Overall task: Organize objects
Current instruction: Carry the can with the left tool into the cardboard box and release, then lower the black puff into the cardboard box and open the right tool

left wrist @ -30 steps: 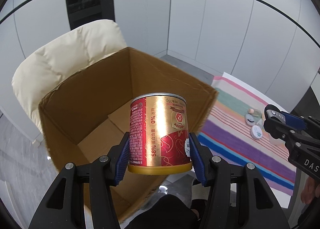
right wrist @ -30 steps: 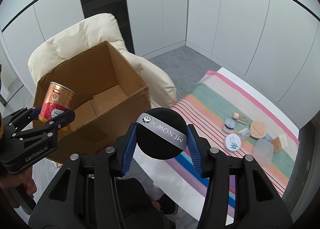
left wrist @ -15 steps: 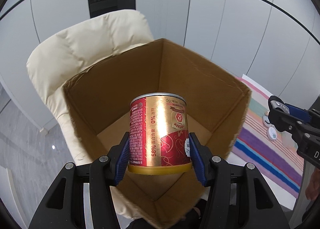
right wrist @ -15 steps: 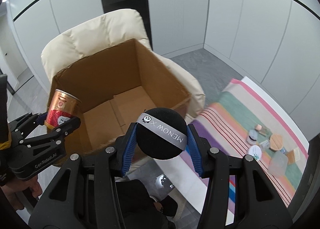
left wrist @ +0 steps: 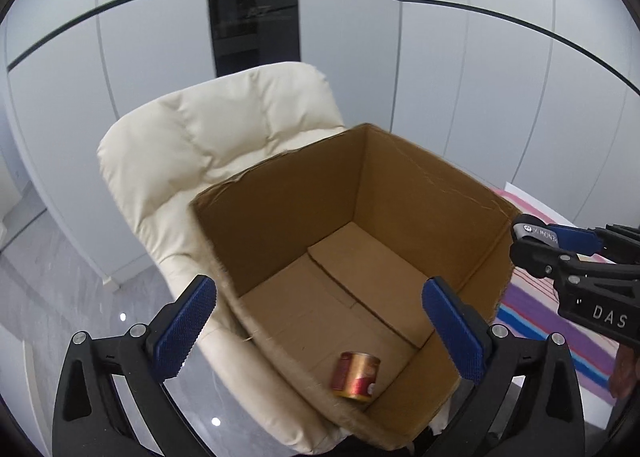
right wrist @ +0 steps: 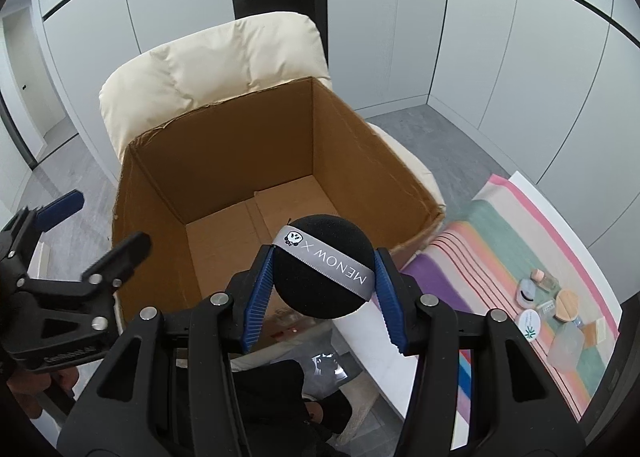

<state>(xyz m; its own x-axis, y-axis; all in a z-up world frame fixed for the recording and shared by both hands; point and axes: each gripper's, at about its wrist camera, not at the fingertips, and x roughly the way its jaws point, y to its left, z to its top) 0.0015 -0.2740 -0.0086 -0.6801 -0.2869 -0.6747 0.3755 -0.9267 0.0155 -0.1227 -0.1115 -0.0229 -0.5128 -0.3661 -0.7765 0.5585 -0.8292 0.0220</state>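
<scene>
The left gripper (left wrist: 320,319) jaws gape empty above the tin can (left wrist: 355,376); the right gripper (right wrist: 324,291) jaws clamp the black sponge puff (right wrist: 322,267), hiding the cardboard box (right wrist: 224,161) floor beyond.

box (left wrist: 432,193): plain brown corrugated cardboard, matt, top edges frayed
can (left wrist: 355,375): glossy metal, red and gold print
puff (right wrist: 320,265): matt black sponge, satin grey ribbon across it
gripper pads (left wrist: 184,321): blue textured rubber; frames matt black plastic with metal screws
chair (left wrist: 208,145): cream quilted padding, soft sheen
cloth (right wrist: 500,225): striped woven fabric
floor (left wrist: 60,297): polished grey stone, glossy
</scene>
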